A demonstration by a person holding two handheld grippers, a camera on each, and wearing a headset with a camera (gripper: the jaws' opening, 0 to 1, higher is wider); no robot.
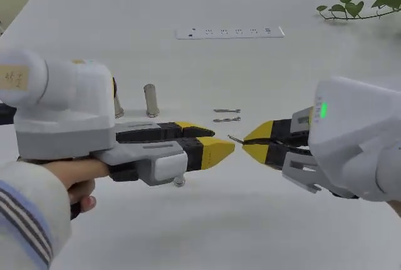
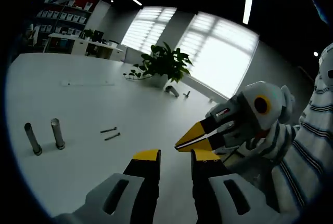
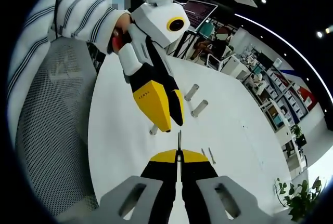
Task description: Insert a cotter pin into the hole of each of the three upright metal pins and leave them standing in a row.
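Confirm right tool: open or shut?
Shut on a cotter pin. In the right gripper view the jaws of the right tool meet, and the thin pin sticks out from between their tips.

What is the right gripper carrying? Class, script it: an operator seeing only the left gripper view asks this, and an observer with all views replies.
Observer: The right gripper has its tongs shut on a cotter pin, whose tip pokes out ahead.
Operator: I count two metal pins. Is there a third?
Observer: Yes, a third metal pin shows just beneath the tongs of the left gripper.
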